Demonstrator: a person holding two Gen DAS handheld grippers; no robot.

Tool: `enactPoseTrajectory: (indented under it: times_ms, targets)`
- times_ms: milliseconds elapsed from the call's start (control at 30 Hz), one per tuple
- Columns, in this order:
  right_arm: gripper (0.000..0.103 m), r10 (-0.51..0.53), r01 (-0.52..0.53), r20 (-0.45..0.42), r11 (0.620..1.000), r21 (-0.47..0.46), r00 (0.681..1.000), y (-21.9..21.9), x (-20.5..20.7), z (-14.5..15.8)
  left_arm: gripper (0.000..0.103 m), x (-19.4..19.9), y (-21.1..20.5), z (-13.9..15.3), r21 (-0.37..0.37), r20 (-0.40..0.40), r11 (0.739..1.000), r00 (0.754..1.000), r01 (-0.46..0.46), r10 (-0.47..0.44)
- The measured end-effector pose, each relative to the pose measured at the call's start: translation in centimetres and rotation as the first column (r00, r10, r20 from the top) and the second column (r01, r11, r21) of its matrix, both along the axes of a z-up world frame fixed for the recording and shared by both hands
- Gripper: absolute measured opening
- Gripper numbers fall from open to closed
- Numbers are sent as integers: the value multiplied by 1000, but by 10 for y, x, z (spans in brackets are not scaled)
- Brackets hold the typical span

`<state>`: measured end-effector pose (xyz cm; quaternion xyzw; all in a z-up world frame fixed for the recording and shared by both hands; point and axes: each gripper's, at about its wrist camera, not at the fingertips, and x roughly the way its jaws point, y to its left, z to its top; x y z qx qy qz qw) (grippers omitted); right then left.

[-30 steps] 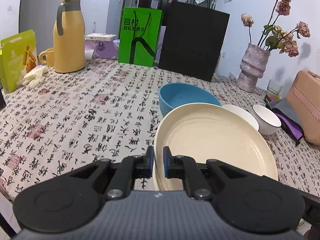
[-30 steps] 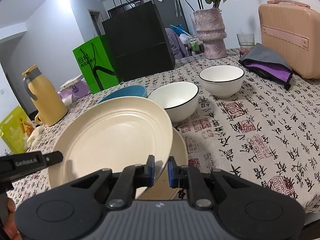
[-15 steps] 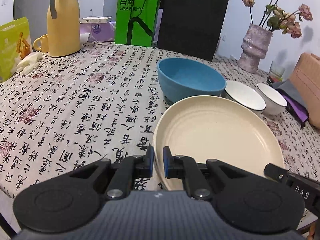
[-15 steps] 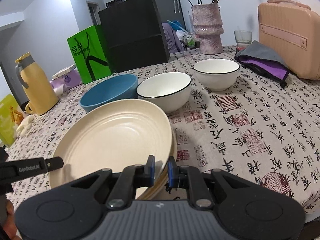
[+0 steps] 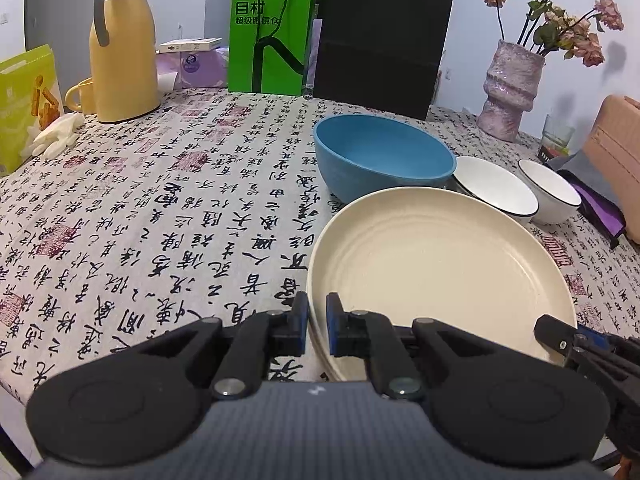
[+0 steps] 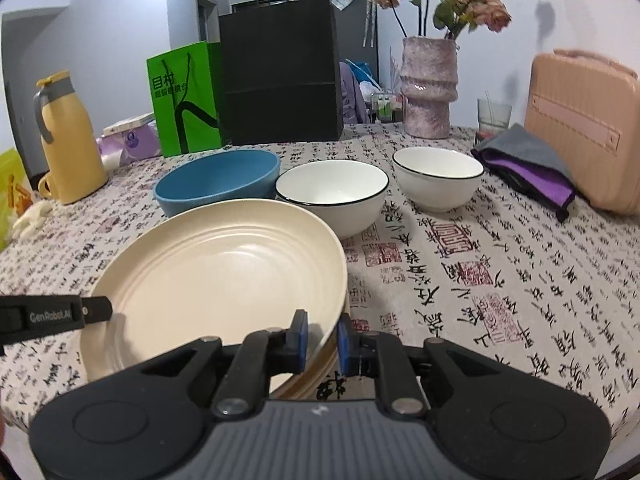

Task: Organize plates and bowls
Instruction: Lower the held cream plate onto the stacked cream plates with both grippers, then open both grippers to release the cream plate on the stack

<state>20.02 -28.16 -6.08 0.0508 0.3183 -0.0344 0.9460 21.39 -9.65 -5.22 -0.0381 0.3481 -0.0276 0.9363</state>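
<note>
A cream plate (image 5: 440,264) (image 6: 224,276) lies nearly level on top of another tan plate (image 6: 320,376), whose edge shows beneath it. My left gripper (image 5: 317,312) is shut on the plate's left rim. My right gripper (image 6: 322,332) is shut on the opposite rim, with the rim running between its blue pads. Each gripper's tip also shows in the other view: the right gripper (image 5: 560,332) and the left gripper (image 6: 96,308). Behind the plate stand a blue bowl (image 5: 384,156) (image 6: 216,176) and two white bowls, one near (image 6: 332,188) and one farther right (image 6: 438,172).
The table (image 5: 160,208) has a cloth printed with characters. At the back are a yellow jug (image 5: 122,48), a green bag (image 5: 270,36), a black bag (image 5: 384,40) and a vase (image 5: 512,88). A pink case (image 6: 584,132) and a folded cloth (image 6: 528,164) lie at the right.
The cream plate has come down from a tilt to lie almost flat on the plate below. Both grippers sank with it, and the right one rolled level.
</note>
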Motion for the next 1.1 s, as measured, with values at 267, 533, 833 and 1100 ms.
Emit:
enactPoseTrajectory:
  times_ms: [267,533,833,1100]
  targets:
    - [17,17,-16,18,998,-68,1000,6,-2,-3,10,-1,-5,-5,38,10,999,1000,0,0]
    - [19,22,-19,25,994,-112,999,10,-1,-6,10,-2,-6,-6,50,30,999,1000,8,-9]
    - [20,35,-33,21,994,-100,999,6,1,-9,10,0,-3,-9,39,27,999,999,17,-18]
    - [22,45,-44,8,996,-72,999,2,4,-10,10,3,2,-9,5,3,1000,1000,31,-31]
